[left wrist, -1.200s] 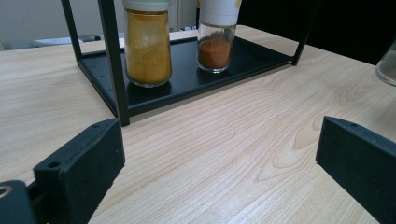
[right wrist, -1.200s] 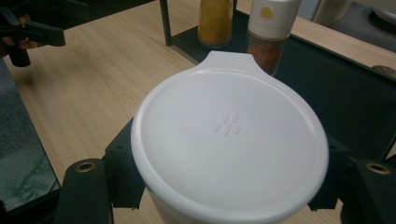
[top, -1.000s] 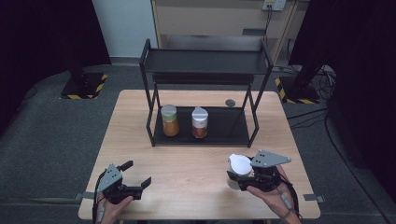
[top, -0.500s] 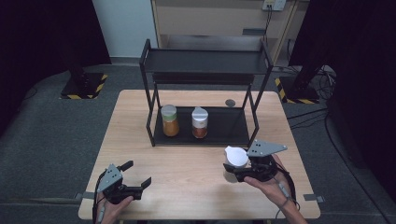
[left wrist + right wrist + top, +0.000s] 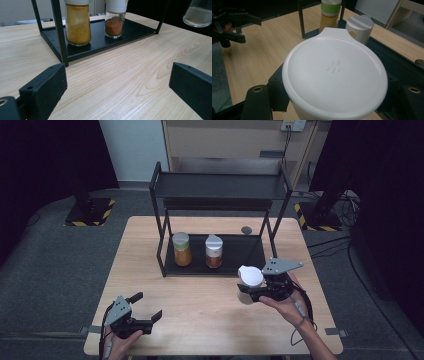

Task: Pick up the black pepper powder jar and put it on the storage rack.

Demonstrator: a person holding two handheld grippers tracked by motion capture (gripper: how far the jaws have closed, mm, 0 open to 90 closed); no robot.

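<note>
Right claw [image 5: 248,292], lower right of high view: clamped on white-lidded jar [image 5: 249,278], jaws either side of the glass body, lid up. In right gripper view the lid [image 5: 334,75] sits dead centre, black jaws flanking it low in the frame. Jar looks clear of the bench [image 5: 210,320], base seen hanging at upper right of left gripper view [image 5: 198,16], whitish content inside, exact fill hard to tell.

Left claw [image 5: 145,312], lower left of high view: jaws apart, nothing between, just bare wood in left gripper view, well apart from everything else.

Outward: black two-tier rack [image 5: 220,185] at frame centre, just above the held jar. Lower tray [image 5: 247,251] carries yellow-spice jar with green lid [image 5: 181,249] and red-spice jar with white lid [image 5: 214,251], side by side at its left half. Right half of tray free, nearest the held jar. Small dark round thing [image 5: 246,230] behind the rack, too small to identify.

Progress, judged: likely stocking the rack, two jars placed, third picked and near the tray's front edge but not yet in. Left: carry over the rim, set down beside red-spice jar, release.
</note>
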